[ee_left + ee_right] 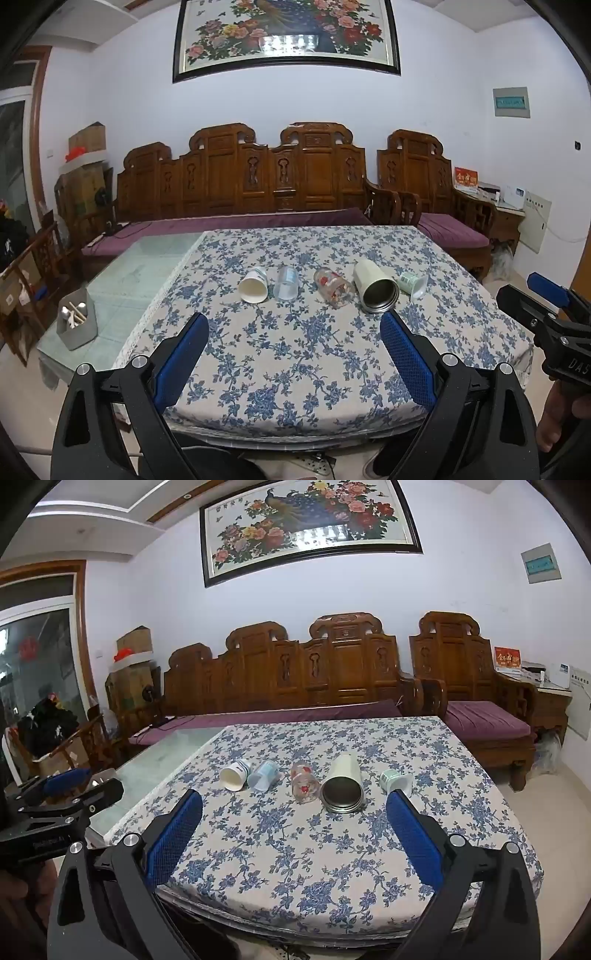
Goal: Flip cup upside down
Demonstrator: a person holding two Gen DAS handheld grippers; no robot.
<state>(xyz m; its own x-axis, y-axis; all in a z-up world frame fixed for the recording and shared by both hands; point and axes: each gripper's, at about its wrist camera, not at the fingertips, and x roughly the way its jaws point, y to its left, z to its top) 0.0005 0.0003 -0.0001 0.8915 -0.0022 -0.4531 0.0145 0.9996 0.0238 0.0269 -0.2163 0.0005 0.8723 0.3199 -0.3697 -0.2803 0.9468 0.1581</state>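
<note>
Both wrist cameras looked from the table's [295, 369] near edge toward the sofa [280, 672]; they shared the row of cups [321, 288].

A home living room, carved wooden sofa [258, 177] with purple cushions along the wall, framed peony and peacock picture [286, 35] above it, floral cloth [314, 332] on the table, boxes [86, 138] stacked in the corner

White wall [147, 602]; carved wooden bench [243, 177]; framed floral painting [286, 35].
</note>
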